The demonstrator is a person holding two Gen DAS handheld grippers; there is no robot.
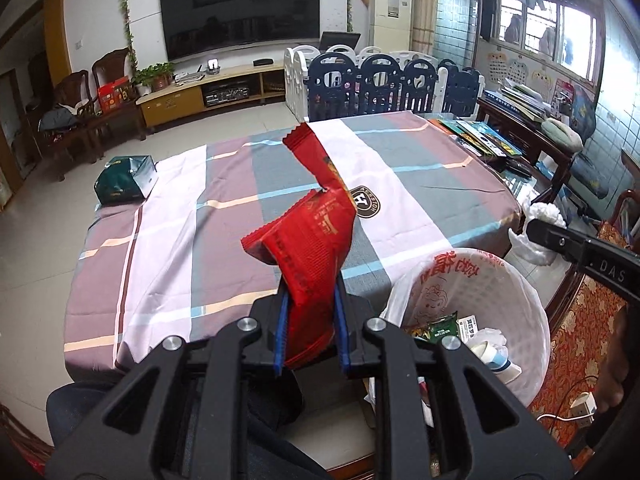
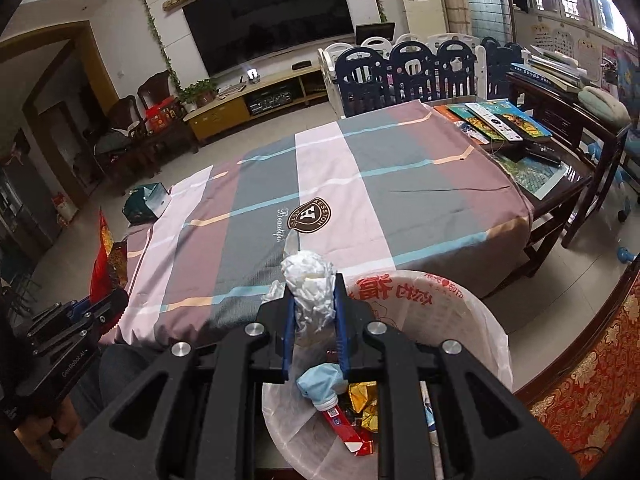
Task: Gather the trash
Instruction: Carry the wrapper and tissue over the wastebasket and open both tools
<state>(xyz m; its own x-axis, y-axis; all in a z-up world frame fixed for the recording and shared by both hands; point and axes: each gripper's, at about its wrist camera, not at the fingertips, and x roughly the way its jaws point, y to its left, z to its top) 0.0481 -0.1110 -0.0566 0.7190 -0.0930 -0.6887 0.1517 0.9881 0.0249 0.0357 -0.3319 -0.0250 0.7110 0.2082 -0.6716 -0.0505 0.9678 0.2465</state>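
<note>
The red snack wrapper [image 1: 310, 252] stands up out of the left gripper [image 1: 310, 332], pinched low down between the blue pads, its torn, serrated top leaning out over the near part of the table. The crumpled white tissue [image 2: 310, 280] sits in the right gripper [image 2: 312, 320] the same way — jaws pressed in on its lower half, the wad bulging above the fingertips.

Just to the right of the left gripper, and directly beneath the right one, is the white trash bin [image 1: 520, 280], lined with a thin printed plastic bag whose rim carries red characters. It stands against the near edge of the table, its mouth open. Inside lie a green packet [image 1: 440, 326], a gold foil wrapper [image 2: 366, 400], a red carton [image 2: 348, 436] and a pale blue bottle [image 2: 320, 384].

The table wears a striped tablecloth [image 2: 328, 168] in mauve, grey and white with a dark crest near its middle; the cloth itself is bare across most of its width. At its far left corner sits a dark green box [image 1: 124, 180]. Off the cloth's right edge, picture books [image 2: 500, 120] and a remote [image 2: 496, 122] cover a glass-topped stretch — beyond it a dark wooden bench [image 2: 560, 112] stacked with more books. Behind the table stands a navy and white playpen fence [image 1: 380, 84], then open tiled floor [image 1: 240, 120] to the television [image 1: 240, 12].
</note>
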